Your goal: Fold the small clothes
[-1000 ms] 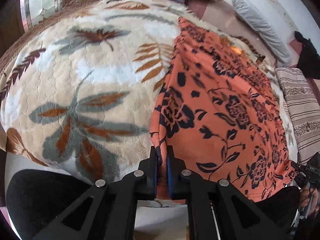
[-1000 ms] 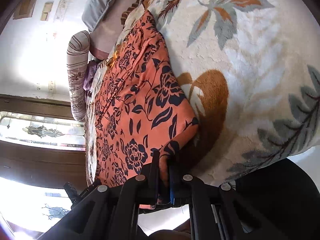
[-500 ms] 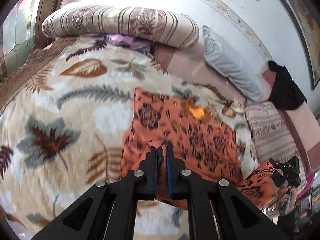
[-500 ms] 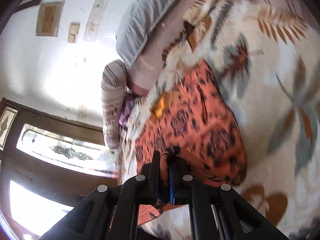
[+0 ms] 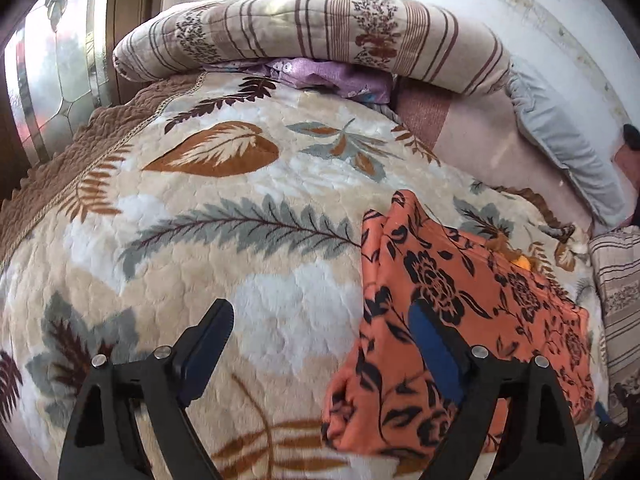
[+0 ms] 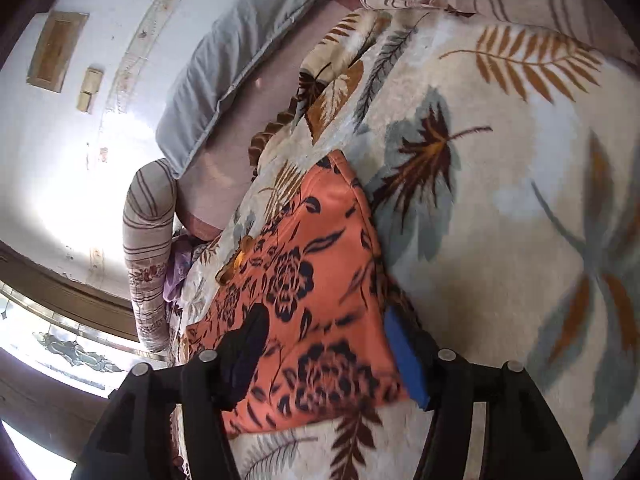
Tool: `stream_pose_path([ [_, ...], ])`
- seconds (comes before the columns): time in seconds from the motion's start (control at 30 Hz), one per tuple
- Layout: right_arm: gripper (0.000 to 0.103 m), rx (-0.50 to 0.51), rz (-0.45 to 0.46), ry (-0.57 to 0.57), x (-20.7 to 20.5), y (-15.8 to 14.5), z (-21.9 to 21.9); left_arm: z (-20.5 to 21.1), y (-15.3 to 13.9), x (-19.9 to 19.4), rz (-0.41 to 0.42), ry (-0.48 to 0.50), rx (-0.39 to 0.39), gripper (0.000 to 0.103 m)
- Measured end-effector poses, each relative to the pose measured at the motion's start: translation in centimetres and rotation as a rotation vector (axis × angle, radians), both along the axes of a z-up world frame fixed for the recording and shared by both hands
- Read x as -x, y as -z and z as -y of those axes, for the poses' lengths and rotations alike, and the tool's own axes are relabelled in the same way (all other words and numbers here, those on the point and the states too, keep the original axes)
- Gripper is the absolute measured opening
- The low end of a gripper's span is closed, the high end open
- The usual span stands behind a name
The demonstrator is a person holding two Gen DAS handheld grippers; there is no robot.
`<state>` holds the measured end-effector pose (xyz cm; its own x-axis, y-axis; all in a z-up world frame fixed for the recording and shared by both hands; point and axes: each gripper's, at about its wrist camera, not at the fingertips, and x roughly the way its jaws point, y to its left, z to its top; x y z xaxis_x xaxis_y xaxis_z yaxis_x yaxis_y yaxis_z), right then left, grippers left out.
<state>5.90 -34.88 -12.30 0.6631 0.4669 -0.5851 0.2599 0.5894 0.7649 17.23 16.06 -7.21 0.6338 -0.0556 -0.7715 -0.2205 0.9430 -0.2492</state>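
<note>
- The orange floral garment (image 5: 460, 300) lies on the leaf-patterned blanket (image 5: 240, 208) as a doubled, roughly rectangular packet, so at least one fold looks done.
- Its edges sit uneven at the near corner; a further fold or some squaring up probably remains, though that is a judgement.
- The left gripper (image 5: 320, 344) is spread wide and holds nothing; one finger hangs over bare blanket, the other overlaps the garment's near left edge, and actual contact cannot be told.
- The right gripper (image 6: 328, 356) is likewise wide open and empty, its fingers straddling the garment's (image 6: 304, 292) near end.
- A striped bolster (image 5: 312, 36) and a grey pillow (image 5: 568, 152) lie well beyond the garment.
</note>
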Motion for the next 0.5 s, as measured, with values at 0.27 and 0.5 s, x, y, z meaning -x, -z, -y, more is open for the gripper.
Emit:
stream_pose_path([
  [0.27, 0.074, -0.151, -0.125, 0.044, 0.6, 4.9, -4.1, 3.5, 5.6, -0.1, -0.202, 0.072, 0.076, 0.089],
  [0.5, 0.015, -0.089, -0.192, 0.069, -4.9, 6.3, -5.8, 4.2, 5.0, -2.6, -0.250, 0.061, 0.113, 0.018],
])
